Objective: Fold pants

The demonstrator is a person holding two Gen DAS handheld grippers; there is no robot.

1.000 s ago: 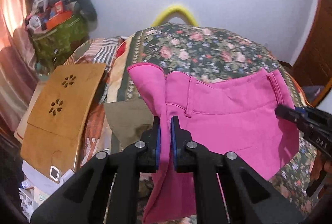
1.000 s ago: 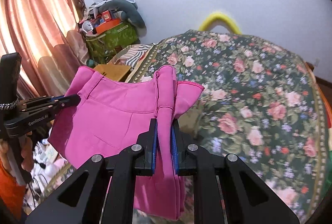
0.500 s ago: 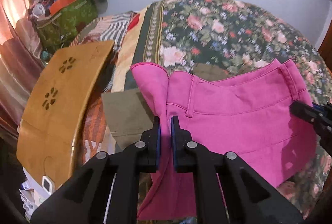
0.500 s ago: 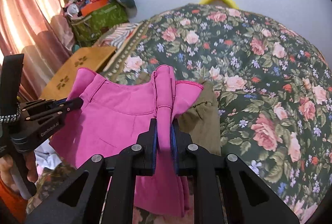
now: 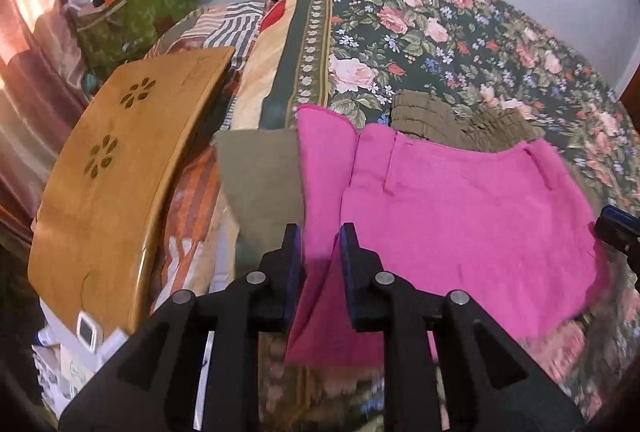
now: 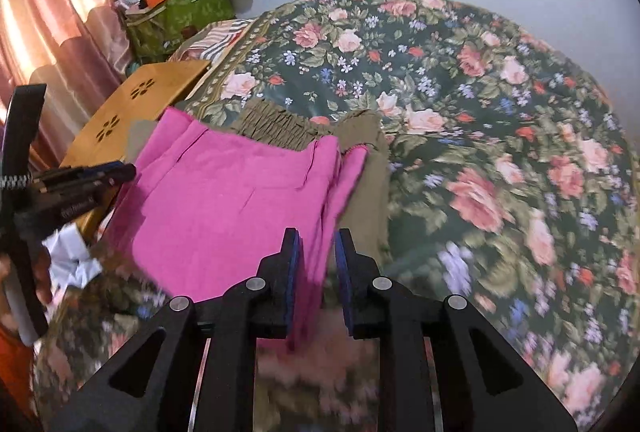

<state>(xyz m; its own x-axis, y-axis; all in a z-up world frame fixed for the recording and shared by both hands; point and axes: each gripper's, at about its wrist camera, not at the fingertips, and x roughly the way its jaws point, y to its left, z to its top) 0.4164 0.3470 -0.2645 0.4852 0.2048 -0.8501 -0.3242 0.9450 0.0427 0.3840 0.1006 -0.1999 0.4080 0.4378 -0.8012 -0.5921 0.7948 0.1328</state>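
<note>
Lowered since earlier, pink pants [image 5: 460, 216] now lie atop olive garment [image 5: 260, 176] on floral bed [image 5: 440, 32]; left tongs [image 5: 320, 252] and right tongs [image 6: 318, 256] just opened slightly, fabric loose between pads.

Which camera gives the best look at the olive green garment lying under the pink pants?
The left wrist view: the olive garment shows there as a flat panel beside the pink pants, with its gathered waistband beyond them. The right wrist view shows only the waistband and a strip along the pants' right edge.
</note>
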